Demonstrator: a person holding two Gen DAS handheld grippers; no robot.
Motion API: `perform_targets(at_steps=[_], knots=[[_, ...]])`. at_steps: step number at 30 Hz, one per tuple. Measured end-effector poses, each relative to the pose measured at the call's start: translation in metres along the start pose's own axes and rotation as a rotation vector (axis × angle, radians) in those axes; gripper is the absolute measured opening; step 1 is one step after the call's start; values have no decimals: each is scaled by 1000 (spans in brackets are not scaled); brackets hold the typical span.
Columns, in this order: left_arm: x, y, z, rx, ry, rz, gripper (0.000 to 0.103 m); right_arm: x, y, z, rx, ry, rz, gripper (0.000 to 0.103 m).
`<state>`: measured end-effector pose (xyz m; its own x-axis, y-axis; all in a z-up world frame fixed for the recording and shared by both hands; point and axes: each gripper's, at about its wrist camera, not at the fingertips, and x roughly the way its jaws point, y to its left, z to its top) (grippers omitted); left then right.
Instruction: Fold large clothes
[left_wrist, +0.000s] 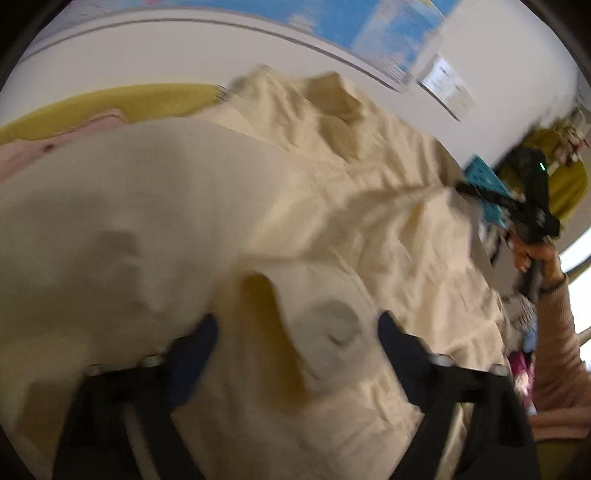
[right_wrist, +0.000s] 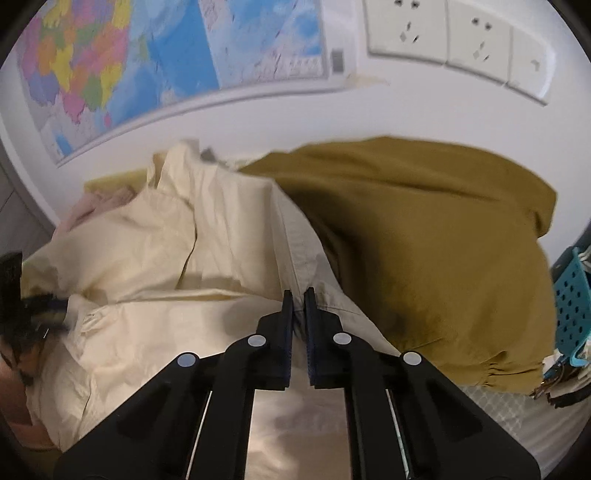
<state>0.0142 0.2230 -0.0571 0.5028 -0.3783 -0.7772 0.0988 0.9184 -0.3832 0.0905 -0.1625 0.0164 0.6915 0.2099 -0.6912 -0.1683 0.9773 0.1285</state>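
A large cream garment (left_wrist: 332, 177) lies crumpled across the bed, with a collar-like peak at its far end. My left gripper (left_wrist: 295, 328) hovers over its near part, fingers wide apart and open. A raised fold with a darker ochre underside lies between them, and the pads do not press it. In the right wrist view my right gripper (right_wrist: 299, 295) has its jaws nearly together, pinching a stitched edge strip of the cream garment (right_wrist: 147, 240). The left wrist view shows the right gripper (left_wrist: 461, 188) at the garment's right edge, held by a hand (left_wrist: 532, 254).
A mustard cloth (right_wrist: 424, 240) is bunched right of the garment against the white wall. A teal perforated basket (right_wrist: 572, 295) stands at the far right. Pink fabric (left_wrist: 55, 147) lies at the left on a yellow cover (left_wrist: 110, 99). A map (right_wrist: 110, 66) and sockets (right_wrist: 443, 33) are on the wall.
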Motion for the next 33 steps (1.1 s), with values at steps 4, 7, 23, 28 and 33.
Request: perform_targets(at_steps=[4,7,23,28,33], knots=[[17,-18,2,89,20,43,47,13,2,-7,-18,26,-34,6],[18,-17,10,71,-15,111,3,6,1,-5,6,-6,-27,6],[-110,-16,-37,106,-280,164,64,-1,187,-57,-404,-38,222,32],[-162,-2,-67,61,-358,313,73,62,249,-75,-487,123,326,19],[-168,26,-97,-10,-283,352,75,93,266,-63,-453,155,325,2]])
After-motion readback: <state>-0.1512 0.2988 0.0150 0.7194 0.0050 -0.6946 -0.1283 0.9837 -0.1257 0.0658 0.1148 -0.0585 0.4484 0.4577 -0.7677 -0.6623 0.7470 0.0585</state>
